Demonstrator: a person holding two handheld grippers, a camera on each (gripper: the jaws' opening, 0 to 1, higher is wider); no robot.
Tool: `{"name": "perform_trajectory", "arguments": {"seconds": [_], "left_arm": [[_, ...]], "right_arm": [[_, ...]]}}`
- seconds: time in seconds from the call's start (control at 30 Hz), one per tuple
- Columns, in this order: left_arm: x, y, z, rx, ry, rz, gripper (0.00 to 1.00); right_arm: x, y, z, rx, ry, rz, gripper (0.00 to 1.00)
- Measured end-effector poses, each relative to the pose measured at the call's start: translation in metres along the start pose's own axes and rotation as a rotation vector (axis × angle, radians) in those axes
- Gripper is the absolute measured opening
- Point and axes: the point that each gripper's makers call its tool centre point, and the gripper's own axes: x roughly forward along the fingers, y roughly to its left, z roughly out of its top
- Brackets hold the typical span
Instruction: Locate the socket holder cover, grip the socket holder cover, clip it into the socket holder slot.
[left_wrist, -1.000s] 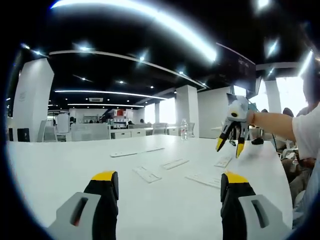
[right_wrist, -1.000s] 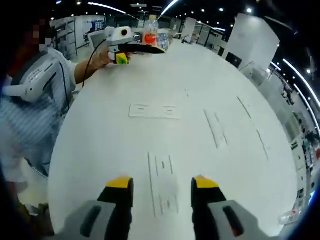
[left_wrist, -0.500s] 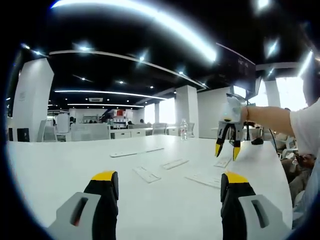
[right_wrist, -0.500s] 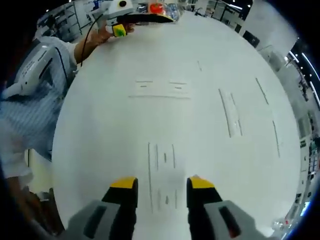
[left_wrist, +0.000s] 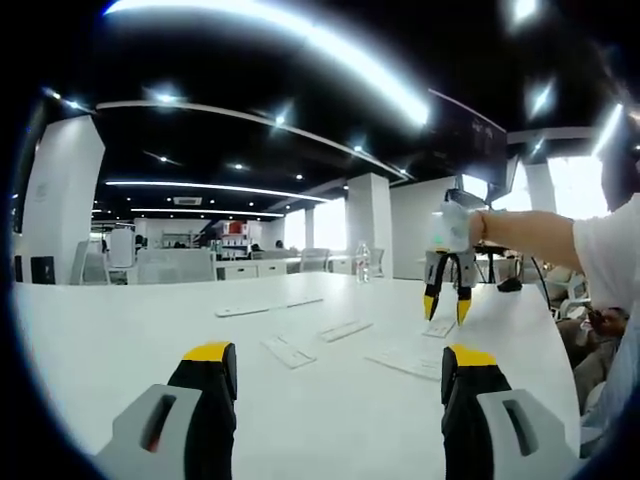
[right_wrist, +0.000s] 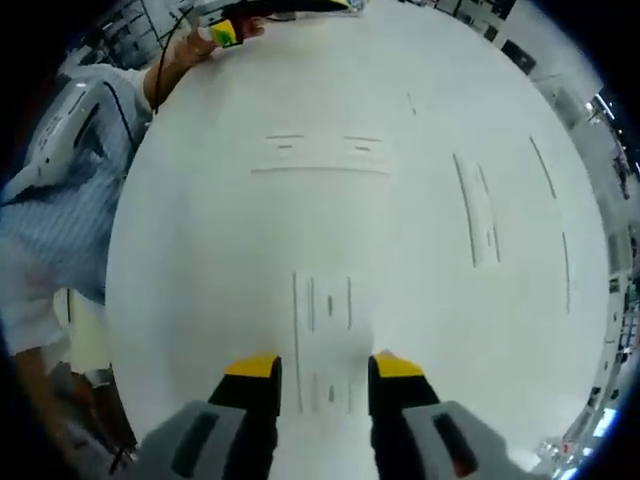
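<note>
Right hand-held gripper (right_wrist: 322, 366) points steeply down at the white desk (right_wrist: 200, 260). Jaws stand a narrow gap apart, yellow tips on either side of a flat white socket holder cover (right_wrist: 322, 330); whether the tips touch the strip or the desk, cannot tell. The cover lies flat, long axis running away from the camera, between the jaws and extending beyond them.

More white strips on the desk in the right gripper view: a wide one (right_wrist: 320, 157) lying crosswise further out, a long one (right_wrist: 478, 207) to the right, and thin ones near the far right edge (right_wrist: 566, 272).

Left hand-held gripper (left_wrist: 328, 362): jaws wide apart, nothing between them, low over the desk and looking level across it. In the left gripper view the right hand-held gripper (left_wrist: 445, 304) hangs tips-down over a strip at the desk's right side, held by a person's forearm (left_wrist: 530, 236). Other strips (left_wrist: 288, 351) lie well apart mid-desk. A bottle (left_wrist: 361, 264) stands at the far edge.
</note>
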Motion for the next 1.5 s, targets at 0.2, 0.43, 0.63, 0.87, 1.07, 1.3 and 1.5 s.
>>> {"name": "perform_trajectory", "arguments": {"seconds": [0.2, 0.43, 0.63, 0.87, 1.07, 1.3, 1.5], "left_arm": [[-0.0001, -0.0007, 0.0019, 0.001, -0.004, -0.004, 0.84], [0.0000, -0.0017, 0.0038, 0.000, -0.009, -0.009, 0.84], [0.0005, -0.0018, 0.0043, 0.000, -0.008, -0.013, 0.84], [0.0014, -0.0023, 0.0042, -0.001, -0.005, -0.015, 0.84], [0.0015, -0.0028, 0.0040, 0.000, -0.002, -0.017, 0.84], [0.0019, -0.0028, 0.0034, -0.001, 0.003, -0.017, 0.84], [0.0024, -0.0028, 0.0022, -0.001, 0.009, -0.017, 0.84]], "right_arm": [[-0.0016, -0.0013, 0.0043, -0.015, 0.012, 0.004, 0.33], [-0.0002, -0.0030, 0.0032, -0.017, 0.041, 0.006, 0.32], [0.0004, -0.0017, 0.0026, -0.014, 0.053, 0.016, 0.29], [0.0007, -0.0013, 0.0015, -0.010, 0.061, 0.016, 0.27], [0.0000, 0.0005, 0.0013, -0.019, 0.075, 0.023, 0.27], [-0.0010, 0.0019, 0.0004, -0.015, 0.073, 0.030, 0.27], [-0.0028, 0.0034, -0.0017, -0.013, 0.077, 0.032, 0.27]]}}
